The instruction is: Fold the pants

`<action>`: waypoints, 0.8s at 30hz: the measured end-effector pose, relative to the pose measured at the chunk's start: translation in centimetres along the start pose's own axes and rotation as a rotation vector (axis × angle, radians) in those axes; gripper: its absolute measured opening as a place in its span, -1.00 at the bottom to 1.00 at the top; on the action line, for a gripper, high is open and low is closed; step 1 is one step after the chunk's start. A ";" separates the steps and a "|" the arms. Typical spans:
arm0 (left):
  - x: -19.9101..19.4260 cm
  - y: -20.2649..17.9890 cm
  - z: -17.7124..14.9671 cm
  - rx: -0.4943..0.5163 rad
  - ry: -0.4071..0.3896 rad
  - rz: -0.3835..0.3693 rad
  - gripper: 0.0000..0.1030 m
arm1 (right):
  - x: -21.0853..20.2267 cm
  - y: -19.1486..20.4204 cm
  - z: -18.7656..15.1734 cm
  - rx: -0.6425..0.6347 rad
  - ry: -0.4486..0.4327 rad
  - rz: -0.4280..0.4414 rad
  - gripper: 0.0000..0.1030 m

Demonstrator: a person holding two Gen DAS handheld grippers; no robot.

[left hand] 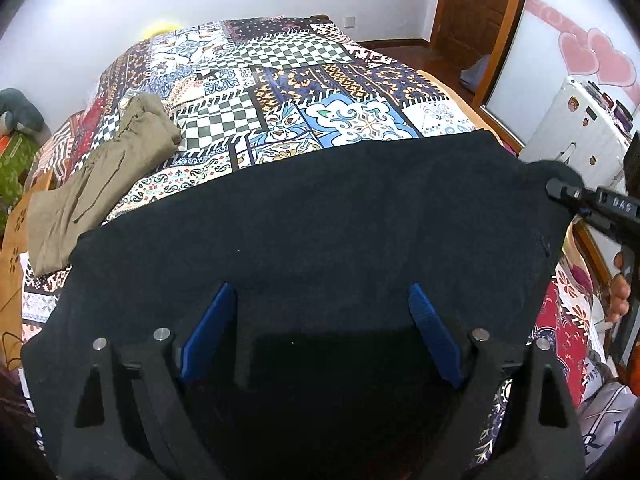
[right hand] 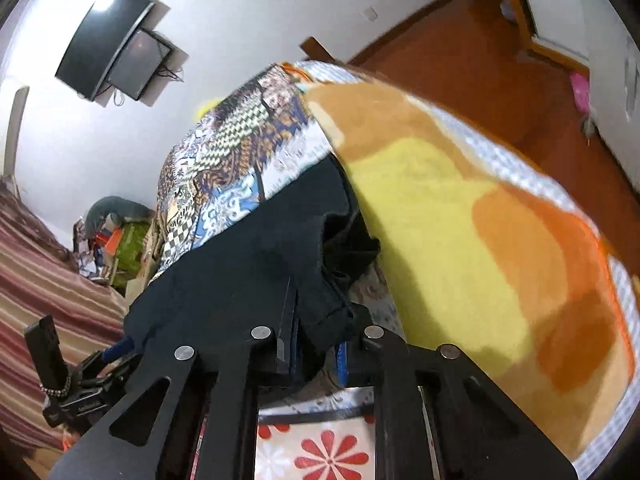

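Note:
Black pants (left hand: 320, 208) lie spread across the near part of the bed. My left gripper (left hand: 320, 288) hangs just over their near edge, its blue pads (left hand: 210, 328) wide apart and open, with the dark cloth lying below them. My right gripper (left hand: 562, 186) is at the pants' far right corner and pinches that corner. In the right wrist view the right gripper (right hand: 316, 320) is shut on a bunched fold of the black pants (right hand: 240, 272) at the bed's edge. The left gripper (right hand: 100, 360) shows low at the left there.
A patterned quilt (left hand: 320, 92) covers the bed. Folded khaki pants (left hand: 100, 184) lie at its left side. A white suitcase (left hand: 576, 128) stands to the right. An orange and yellow blanket (right hand: 460, 220) hangs over the bed's side. A hand (left hand: 620, 292) holds the right gripper.

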State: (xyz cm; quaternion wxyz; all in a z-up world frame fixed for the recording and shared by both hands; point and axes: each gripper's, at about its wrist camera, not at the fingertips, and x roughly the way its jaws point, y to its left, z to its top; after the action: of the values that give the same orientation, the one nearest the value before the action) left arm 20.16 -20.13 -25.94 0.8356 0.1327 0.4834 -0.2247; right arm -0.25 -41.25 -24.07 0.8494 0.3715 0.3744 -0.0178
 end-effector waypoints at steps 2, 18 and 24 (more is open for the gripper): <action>-0.4 -0.1 0.0 0.013 -0.010 0.013 0.74 | -0.3 1.0 0.4 -0.034 -0.020 0.001 -0.79; -6.6 6.2 -1.3 -0.144 -0.163 0.030 0.74 | -1.7 13.9 4.3 -0.327 -0.089 0.147 -0.80; -8.6 10.2 -3.1 -0.233 -0.210 0.059 0.74 | 0.0 19.4 4.3 -0.437 -0.068 0.201 -0.80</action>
State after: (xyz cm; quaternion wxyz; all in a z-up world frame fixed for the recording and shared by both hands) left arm 19.21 -7.85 -19.95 0.8975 0.0250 0.4121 -0.1552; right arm 8.35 -30.01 -10.20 0.9192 0.2137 0.3016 0.1356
